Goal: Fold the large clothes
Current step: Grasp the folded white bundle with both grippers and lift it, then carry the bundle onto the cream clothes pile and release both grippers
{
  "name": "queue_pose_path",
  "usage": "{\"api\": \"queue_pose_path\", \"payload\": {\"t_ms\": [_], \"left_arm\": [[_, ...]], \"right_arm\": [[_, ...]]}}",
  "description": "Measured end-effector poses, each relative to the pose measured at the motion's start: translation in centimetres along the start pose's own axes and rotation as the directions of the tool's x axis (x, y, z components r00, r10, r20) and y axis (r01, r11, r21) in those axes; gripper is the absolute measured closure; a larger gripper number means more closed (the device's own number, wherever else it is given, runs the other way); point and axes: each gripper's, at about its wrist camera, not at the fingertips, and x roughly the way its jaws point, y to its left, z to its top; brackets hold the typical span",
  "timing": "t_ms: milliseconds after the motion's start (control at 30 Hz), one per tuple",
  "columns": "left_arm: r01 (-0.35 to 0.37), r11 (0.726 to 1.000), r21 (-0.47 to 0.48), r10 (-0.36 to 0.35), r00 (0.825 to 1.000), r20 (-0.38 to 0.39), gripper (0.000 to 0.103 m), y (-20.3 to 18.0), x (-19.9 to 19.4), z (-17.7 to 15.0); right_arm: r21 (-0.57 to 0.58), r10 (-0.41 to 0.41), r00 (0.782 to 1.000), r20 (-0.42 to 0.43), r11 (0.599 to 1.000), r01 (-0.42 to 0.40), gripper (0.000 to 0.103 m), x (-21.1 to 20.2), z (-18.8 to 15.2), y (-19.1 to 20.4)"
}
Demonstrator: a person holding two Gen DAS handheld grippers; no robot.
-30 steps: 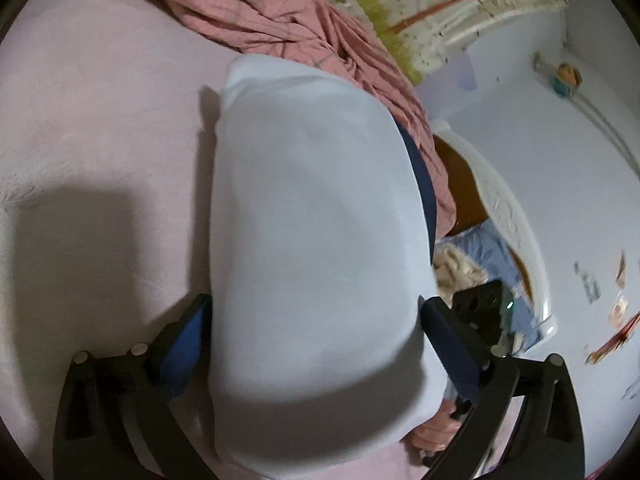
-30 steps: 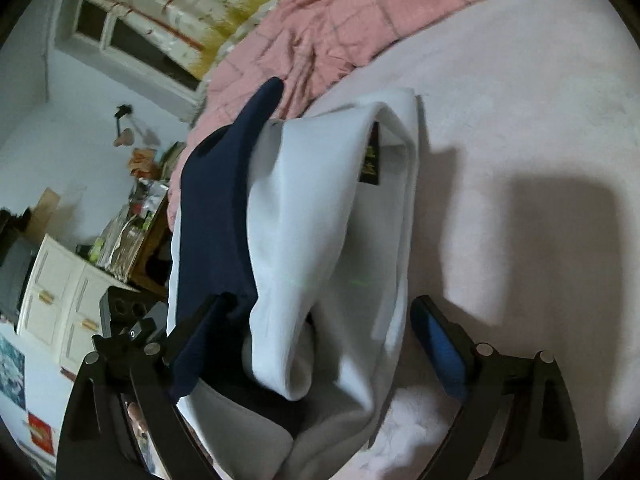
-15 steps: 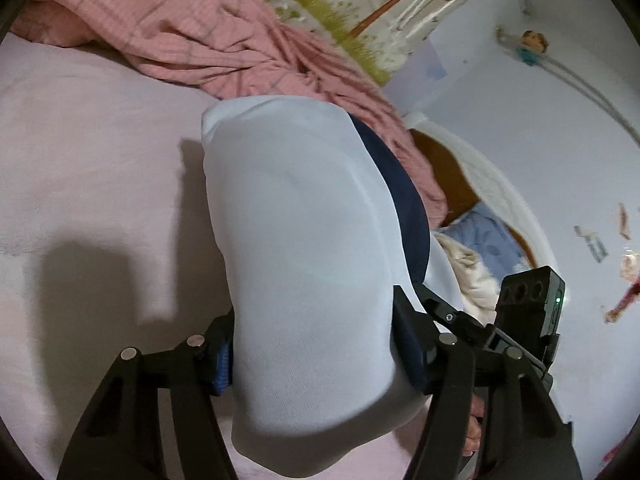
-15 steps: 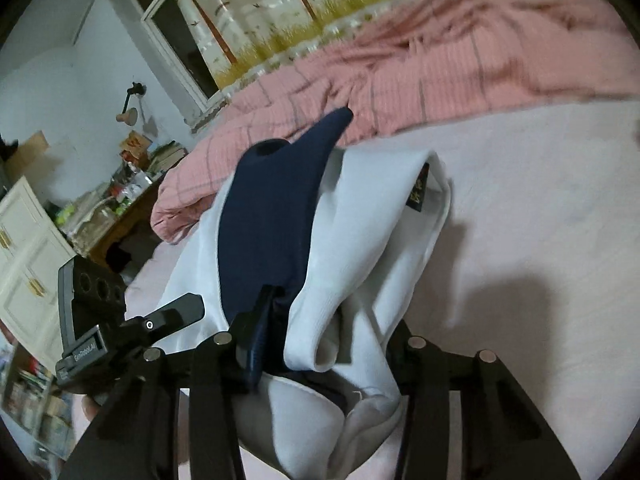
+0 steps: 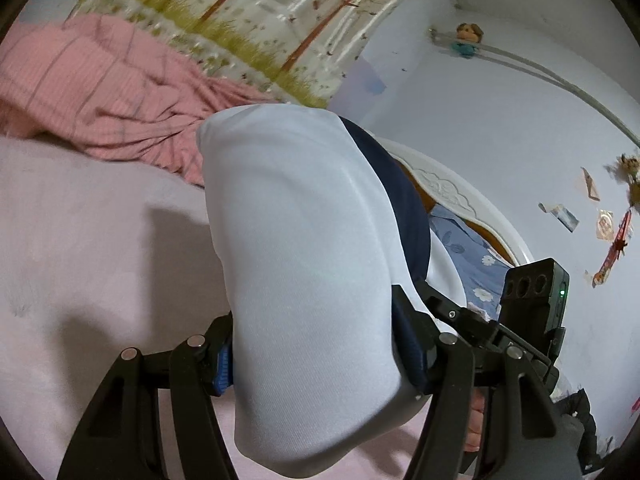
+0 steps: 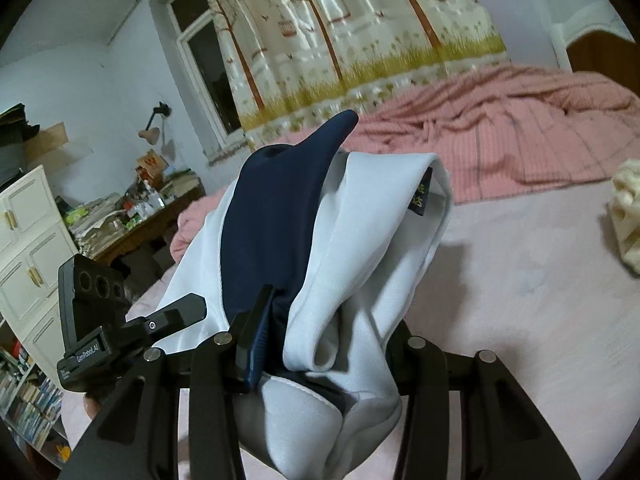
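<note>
A folded white garment with a navy panel (image 5: 304, 264) is held up above the pale pink bed sheet (image 5: 80, 240). My left gripper (image 5: 316, 344) is shut on one side of the folded bundle. My right gripper (image 6: 328, 344) is shut on the other side, where the white layers (image 6: 372, 264), the navy panel (image 6: 272, 216) and a small dark label (image 6: 421, 196) show. Each view shows the other gripper's camera block beside the bundle. The garment's lower end hangs past the fingers.
A crumpled pink checked blanket (image 6: 500, 128) lies at the far side of the bed below a tree-print curtain (image 6: 340, 40). A cream knitted item (image 6: 628, 216) lies at the right. A cluttered desk (image 6: 136, 216) and white cabinet (image 6: 28, 248) stand left. A headboard (image 5: 460, 196) and blue floral cloth (image 5: 468, 256) are behind.
Both grippers closed on the folded garment and lifted it off the bed. The views tilted upward, showing more curtain and walls.
</note>
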Motion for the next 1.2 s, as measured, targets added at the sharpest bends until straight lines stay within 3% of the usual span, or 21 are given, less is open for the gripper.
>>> {"api": "queue_pose_path", "payload": {"t_ms": [200,333,533,733,800,900,967,1000,1033,1133,1200], "left_arm": [[0.039,0.996,0.077,-0.038,0.999,-0.015,0.039,-7.2,3.4,2.0],[0.111,0.983,0.146,-0.106,0.994,-0.036,0.039,-13.6,8.8,3.6],[0.275,0.947,0.169,-0.265,0.961,-0.079,0.039,-21.7,20.9,5.3],[0.369,0.903,0.222,-0.343,0.928,-0.15,0.039,-27.1,33.9,4.3],[0.375,0.905,0.202,-0.338,0.921,-0.194,0.039,-27.1,38.2,2.6],[0.309,0.933,0.183,-0.252,0.927,-0.279,0.038,-25.0,44.9,-1.4],[0.29,0.95,0.116,-0.238,0.912,-0.333,0.037,-23.1,47.9,-3.5],[0.295,0.952,0.077,-0.256,0.91,-0.325,0.032,-22.4,48.3,-3.9],[0.299,0.951,0.084,-0.261,0.917,-0.303,0.03,-22.5,47.9,-3.7],[0.267,0.943,0.198,-0.205,0.936,-0.286,0.027,-24.3,46.3,-3.2],[0.201,0.947,0.252,-0.13,0.954,-0.27,0.022,-25.2,45.1,-3.5]], "right_arm": [[-0.007,-0.03,0.997,0.072,1.0,0.03,0.057,-6.5,3.8,-3.6],[0.01,-0.096,0.985,0.143,0.995,0.095,0.057,-11.5,6.9,-8.0],[0.036,-0.264,0.934,0.239,0.964,0.264,0.057,-18.4,12.4,-17.4],[0.135,-0.406,0.873,0.271,0.914,0.383,0.057,-22.1,14.3,-29.0],[0.174,-0.45,0.857,0.251,0.892,0.417,0.057,-21.7,13.6,-33.1],[0.279,-0.503,0.853,0.135,0.846,0.455,0.056,-19.3,10.7,-40.5],[0.27,-0.547,0.831,0.101,0.819,0.506,0.054,-17.7,8.9,-42.9],[0.239,-0.566,0.818,0.104,0.812,0.532,0.053,-17.5,8.8,-42.9],[0.234,-0.565,0.818,0.109,0.814,0.532,0.053,-17.5,8.9,-42.7],[0.244,-0.567,0.814,0.122,0.813,0.53,0.052,-18.2,9.0,-42.2],[0.21,-0.591,0.796,0.135,0.802,0.559,0.047,-18.2,8.4,-41.4]]}}
